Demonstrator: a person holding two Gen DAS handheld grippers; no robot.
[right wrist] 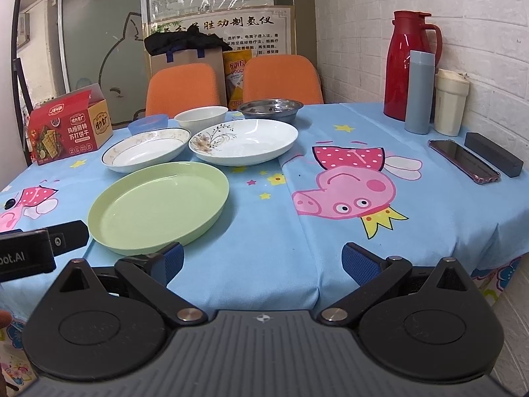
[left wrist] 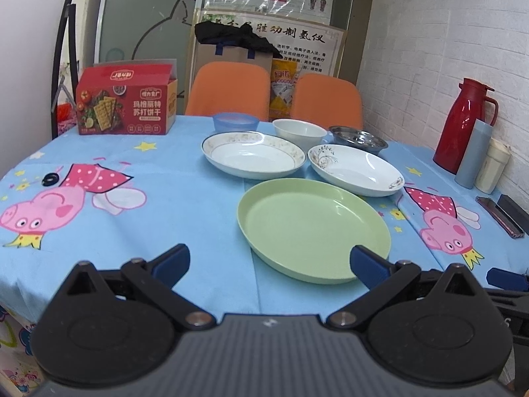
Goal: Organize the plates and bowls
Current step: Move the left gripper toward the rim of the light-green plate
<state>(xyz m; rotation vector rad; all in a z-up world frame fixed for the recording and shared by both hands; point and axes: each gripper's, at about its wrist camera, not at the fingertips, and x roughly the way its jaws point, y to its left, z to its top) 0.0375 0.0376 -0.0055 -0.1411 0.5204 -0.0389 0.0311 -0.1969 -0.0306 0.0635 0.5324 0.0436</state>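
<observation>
Both grippers hang just over the near edge of the tabletop (right wrist: 330, 248), which is covered by a blue cloth printed with pink cartoon pigs. The left gripper (left wrist: 269, 261) has its blue-padded fingers spread wide and holds nothing; its right finger sits in front of the near rim of the green plate (left wrist: 310, 228). The right gripper (right wrist: 261, 261) is likewise released and empty, its left finger close to that same plate's near edge, and the left gripper's black body shows at the left border of the right wrist view.

The green plate lies nearest, flat on the cloth. Behind it are two white plates side by side: the gold-rimmed plate (left wrist: 253, 155) to the left and the plate with a dark floral sprig (left wrist: 355, 168) to the right, their rims close together. Farther back stand three bowls in a row: a blue bowl (left wrist: 235, 121), a white bowl (left wrist: 299, 132) and a steel bowl (left wrist: 358, 139). Nothing is stacked.

A red cracker box (left wrist: 125, 104) stands at the far left of the tabletop. Along the brick wall on the right are a red jug (right wrist: 408, 66), a grey bottle (right wrist: 419, 91) and a cream cup (right wrist: 450, 102), with a phone (right wrist: 463, 160) and a dark case (right wrist: 494, 158) lying nearer. Two orange chairs (right wrist: 281, 77) stand behind the tabletop.
</observation>
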